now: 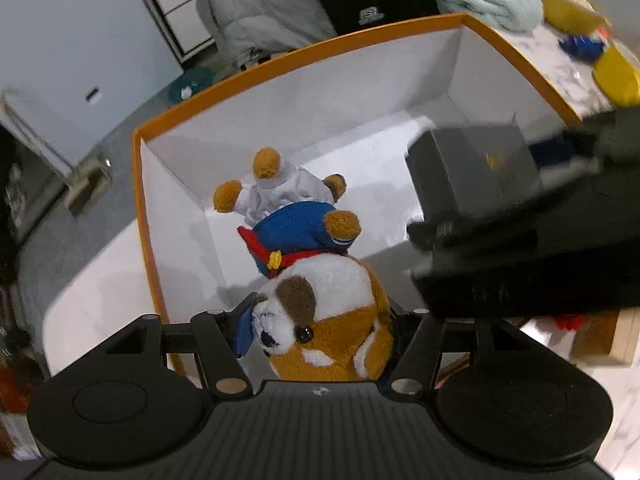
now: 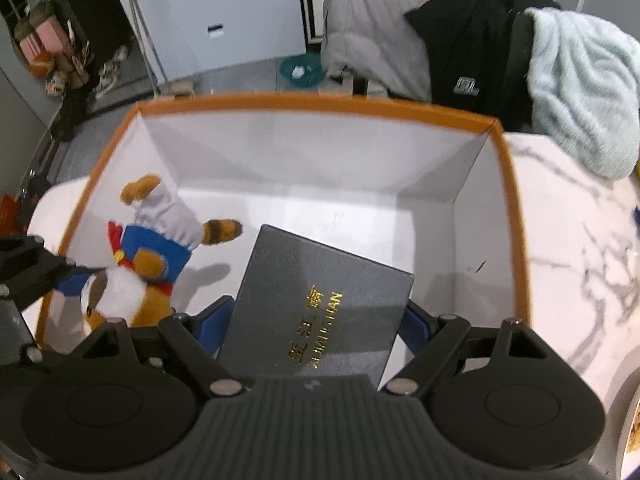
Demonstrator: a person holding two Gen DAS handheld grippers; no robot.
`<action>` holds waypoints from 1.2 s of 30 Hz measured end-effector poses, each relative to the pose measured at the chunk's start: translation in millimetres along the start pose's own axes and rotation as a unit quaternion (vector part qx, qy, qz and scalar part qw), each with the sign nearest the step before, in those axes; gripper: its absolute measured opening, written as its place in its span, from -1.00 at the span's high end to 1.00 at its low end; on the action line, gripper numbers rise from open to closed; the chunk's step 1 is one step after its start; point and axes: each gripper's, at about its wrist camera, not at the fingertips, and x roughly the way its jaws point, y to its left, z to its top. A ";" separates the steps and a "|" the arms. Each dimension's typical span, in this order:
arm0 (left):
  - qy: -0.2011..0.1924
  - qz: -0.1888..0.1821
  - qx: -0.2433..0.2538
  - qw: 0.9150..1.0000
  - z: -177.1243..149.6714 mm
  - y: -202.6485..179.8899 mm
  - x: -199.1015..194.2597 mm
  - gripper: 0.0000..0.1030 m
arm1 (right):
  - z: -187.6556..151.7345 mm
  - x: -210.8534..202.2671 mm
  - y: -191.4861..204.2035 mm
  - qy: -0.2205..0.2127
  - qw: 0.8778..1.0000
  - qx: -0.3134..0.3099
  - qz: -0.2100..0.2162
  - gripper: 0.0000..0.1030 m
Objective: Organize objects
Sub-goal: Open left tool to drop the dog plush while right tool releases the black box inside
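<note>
Plush dog (image 1: pixel 332 312), brown and white, dressed in a blue top with red collar and white trousers: clamped by the head between the blue pads of the left tongs (image 1: pixel 320 332), body hanging head-up toward the camera, feet pointing down into the box. It sits over the left part of the orange-rimmed box (image 1: pixel 304 56), white inside, close to the left wall; whether its feet touch the floor of the box cannot be told.

Dark grey flat case (image 2: pixel 320 308) with gold lettering: gripped across its width by the right tongs (image 2: pixel 316 332), tilted, its far corner over the middle of the box floor. Plush dog and case lie near each other but apart.

The box stands on a white marble-pattern tabletop (image 2: pixel 580 240). Beyond the far rim: a grey padded jacket (image 2: pixel 372 20), a black garment (image 2: pixel 472 48) and a pale blue fleece (image 2: pixel 584 88).
</note>
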 end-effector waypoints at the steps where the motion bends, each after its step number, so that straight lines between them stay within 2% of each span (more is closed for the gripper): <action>1: 0.005 0.001 -0.001 1.000 0.1 0.9 2.0 -0.36 | -1.7 2.5 1.5 0.005 1.000 -0.001 0.001 -0.65; 7: 0.029 -0.007 -0.006 1.000 1.0 7.0 12.3 -0.37 | -5.6 18.9 -3.1 0.033 0.998 0.041 0.018 -0.65; 15: 0.042 0.029 0.031 0.998 3.1 -0.4 17.8 -0.38 | -4.5 34.0 -3.9 0.051 0.996 0.074 0.028 -0.65; 20: 0.044 0.044 0.039 0.997 3.8 -3.0 20.9 -0.35 | -4.7 37.1 -2.9 0.054 0.995 0.083 0.029 -0.66; 30: 0.047 0.048 0.048 0.997 6.5 -5.1 22.2 -0.36 | -3.7 40.6 -1.9 0.061 0.994 0.091 0.028 -0.68; 33: 0.048 0.051 0.050 0.996 7.0 -4.7 22.3 -0.41 | -3.5 40.9 -0.8 0.064 0.993 0.092 0.023 -0.68; 35: 0.045 0.058 0.050 0.996 7.3 -4.3 21.4 -0.60 | -4.0 40.6 -1.5 0.063 0.993 0.097 0.024 -0.68; 36: 0.043 0.059 0.048 0.996 7.7 -3.5 20.6 -0.63 | -4.5 39.9 -2.4 0.061 0.993 0.100 0.027 -0.68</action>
